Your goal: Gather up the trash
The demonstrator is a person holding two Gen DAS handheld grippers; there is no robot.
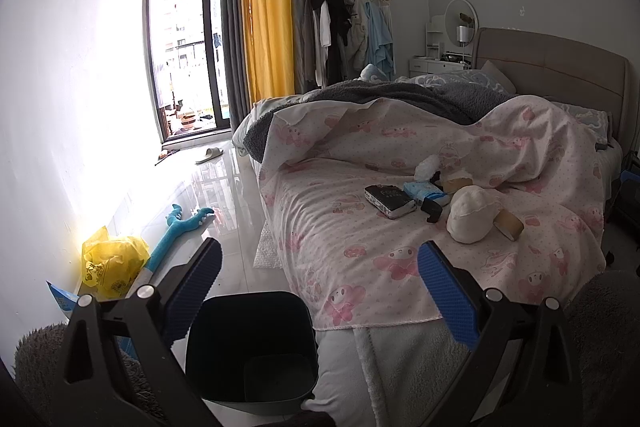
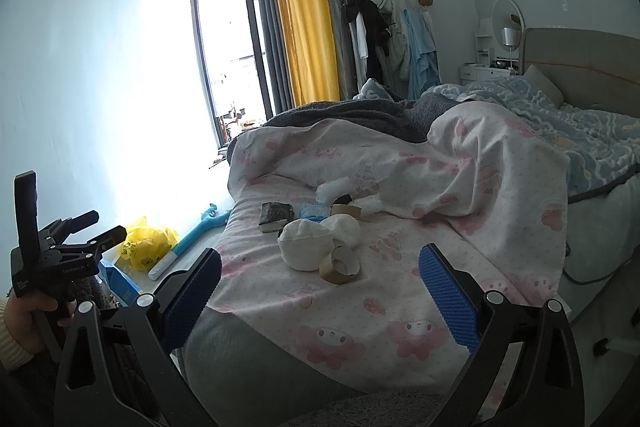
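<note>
Trash lies in a heap on the pink-patterned bed cover (image 1: 360,239): a white crumpled wad (image 1: 470,215) (image 2: 306,243), a cardboard tape roll (image 1: 509,223) (image 2: 340,265), a dark packet (image 1: 390,201) (image 2: 275,214), a blue packet (image 1: 424,191) (image 2: 314,211) and more white wads behind. A black bin (image 1: 252,347) stands on the floor at the bed's foot, under my left gripper (image 1: 320,287), which is open and empty. My right gripper (image 2: 320,291) is open and empty, short of the heap. The left gripper also shows in the right wrist view (image 2: 96,231).
A yellow plastic bag (image 1: 112,263) (image 2: 150,243) and a blue plush toy (image 1: 180,231) lie on the shiny floor by the left wall. A slipper (image 1: 209,155) sits near the balcony door. Clothes rack, dresser and headboard stand at the back.
</note>
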